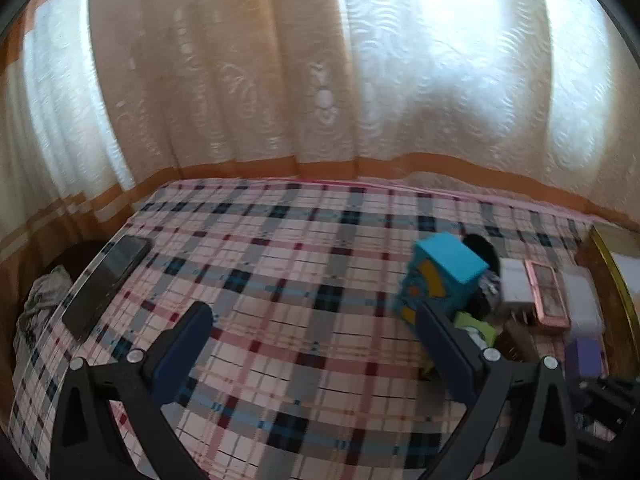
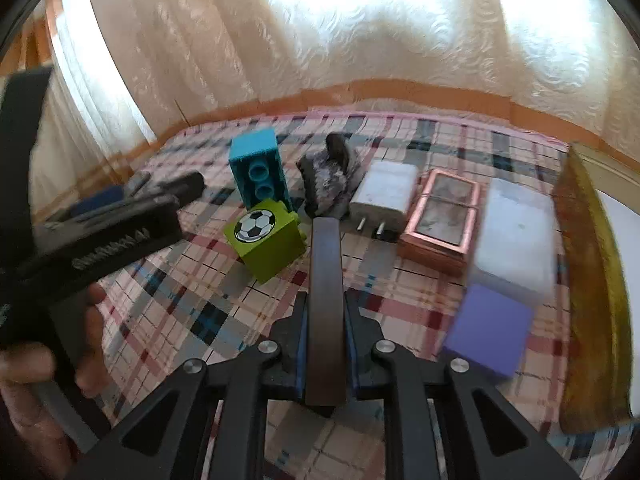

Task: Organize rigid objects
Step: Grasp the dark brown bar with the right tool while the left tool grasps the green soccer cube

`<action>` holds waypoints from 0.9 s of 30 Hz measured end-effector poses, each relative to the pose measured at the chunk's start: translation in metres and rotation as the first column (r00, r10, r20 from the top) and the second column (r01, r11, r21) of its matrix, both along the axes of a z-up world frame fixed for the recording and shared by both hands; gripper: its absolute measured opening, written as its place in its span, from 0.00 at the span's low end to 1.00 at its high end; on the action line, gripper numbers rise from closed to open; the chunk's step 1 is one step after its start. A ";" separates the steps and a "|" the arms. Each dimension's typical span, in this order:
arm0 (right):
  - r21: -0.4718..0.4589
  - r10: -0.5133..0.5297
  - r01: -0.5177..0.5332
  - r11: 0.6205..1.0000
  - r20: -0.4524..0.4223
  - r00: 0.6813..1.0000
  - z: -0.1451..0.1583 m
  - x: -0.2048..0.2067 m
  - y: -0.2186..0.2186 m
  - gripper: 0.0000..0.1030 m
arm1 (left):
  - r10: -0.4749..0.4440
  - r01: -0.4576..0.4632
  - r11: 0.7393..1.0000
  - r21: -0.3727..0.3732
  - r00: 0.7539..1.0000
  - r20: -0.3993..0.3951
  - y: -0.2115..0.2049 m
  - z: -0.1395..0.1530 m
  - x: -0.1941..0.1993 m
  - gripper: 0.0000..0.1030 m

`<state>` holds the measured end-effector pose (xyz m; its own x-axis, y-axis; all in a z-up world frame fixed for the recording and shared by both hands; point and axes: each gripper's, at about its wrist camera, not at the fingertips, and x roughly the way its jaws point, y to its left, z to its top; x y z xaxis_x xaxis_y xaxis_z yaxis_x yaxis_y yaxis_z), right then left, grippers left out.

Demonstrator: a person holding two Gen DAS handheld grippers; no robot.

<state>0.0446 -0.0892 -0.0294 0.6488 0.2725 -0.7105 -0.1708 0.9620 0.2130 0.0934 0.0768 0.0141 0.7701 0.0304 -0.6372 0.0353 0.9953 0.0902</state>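
- Looking along the left wrist view first: the left gripper (image 1: 316,344) hangs over the plaid cloth (image 1: 280,264) with its jaws spread wide and nothing between them.
- A teal toy block (image 1: 444,276) stands up just past the right finger's tip, outside the jaws; a lime-green block (image 1: 476,326) peeks out behind that same finger, mostly covered.
- Farther right sit a white charger (image 1: 514,286), a rose-gold framed case (image 1: 547,295) and a purple block (image 1: 587,356), all soft with blur.
- A dark phone (image 1: 108,280) lies flat near the cloth's left edge, well apart from the jaws.
- Over to the right wrist view: the right gripper (image 2: 325,228) is clamped tight on a dark flat bar (image 2: 326,300) that runs straight out between the pads.
- The bar's far end sits between the lime-green block, with its football sticker, and the charger's prongs; whether it touches either, I cannot tell.
- Behind them stand the teal block, studs facing us, and a dark crumpled lump (image 2: 330,178) I cannot identify.
- The case, a white box (image 2: 514,236) and the purple block line the right side; the purple one is smeared.
- At left a hand (image 2: 36,376) grips the other tool, whose white lettering is too blurred to read.
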 end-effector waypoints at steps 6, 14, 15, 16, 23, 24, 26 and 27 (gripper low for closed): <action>-0.020 -0.063 0.069 0.997 0.224 0.972 0.032 -0.049 -0.029 0.17 | -0.162 0.160 0.985 -0.059 0.987 -0.023 -0.018 -0.001 -0.006 1.00; -0.088 -0.180 0.224 0.971 0.352 0.919 0.045 -0.096 -0.072 0.17 | -0.253 0.253 0.967 -0.002 0.966 -0.061 -0.048 -0.011 -0.006 0.84; -0.095 -0.189 0.238 0.967 0.362 0.913 0.046 -0.099 -0.076 0.17 | -0.261 0.261 0.965 -0.003 0.963 -0.068 -0.050 -0.013 -0.006 0.79; -0.094 -0.193 0.242 0.966 0.364 0.911 0.046 -0.103 -0.080 0.17 | -0.269 0.270 0.963 0.000 0.960 -0.077 -0.053 -0.015 -0.005 0.74; -0.072 -0.208 0.246 0.966 0.343 0.916 0.044 -0.099 -0.088 0.17 | -0.302 0.303 0.953 -0.019 0.940 -0.158 -0.065 -0.031 0.007 0.47; -0.069 -0.206 0.244 0.967 0.342 0.917 0.044 -0.100 -0.086 0.17 | -0.302 0.301 0.953 -0.030 0.938 -0.169 -0.064 -0.032 0.009 0.42; -0.061 -0.208 0.241 0.968 0.336 0.919 0.043 -0.098 -0.085 0.17 | -0.289 0.284 0.957 -0.054 0.939 -0.188 -0.062 -0.035 0.012 0.31; -0.056 -0.210 0.241 0.969 0.330 0.920 0.042 -0.097 -0.086 0.17 | -0.286 0.279 0.958 -0.066 0.941 -0.183 -0.060 -0.035 0.012 0.29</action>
<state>-0.0529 -0.1747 0.0128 0.8817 0.0351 -0.4705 0.0089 0.9958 0.0909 0.1059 0.0168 -0.0204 0.6090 -0.1978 -0.7681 0.3279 0.9445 0.0167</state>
